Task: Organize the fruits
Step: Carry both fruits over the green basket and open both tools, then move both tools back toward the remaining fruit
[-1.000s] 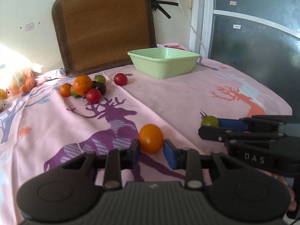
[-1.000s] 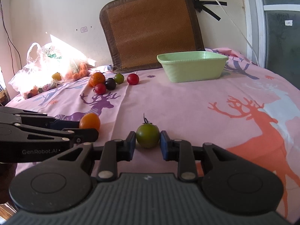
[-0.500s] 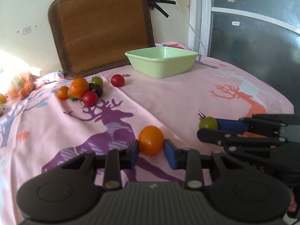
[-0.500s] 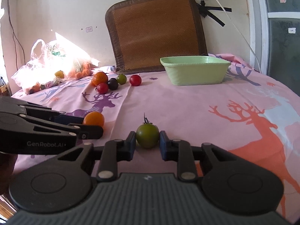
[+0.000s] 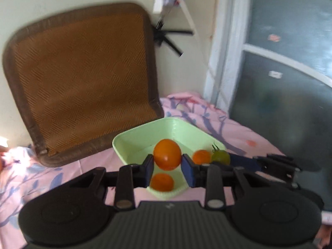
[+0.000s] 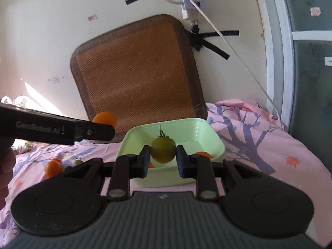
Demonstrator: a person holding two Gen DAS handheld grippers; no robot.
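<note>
Both fruits, on the cloth a second ago, now hang over the green bowl (image 5: 145,143) at twelve o'clock; left gripper (image 5: 167,167) clamps the orange tomato (image 5: 167,154), right gripper (image 6: 162,159) the green tomato (image 6: 163,149); release comes next.

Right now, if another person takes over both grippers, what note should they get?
Left gripper: shut on an orange tomato, held above the green dish.
Right gripper: shut on a green tomato, also over the dish.
Done: two orange fruits already lie in the dish, one under the left gripper and one farther right.
Left: release both held tomatoes into the dish, then fetch the loose fruits on the pink cloth at the left, an orange one and a small green one. More may lie out of view.
</note>
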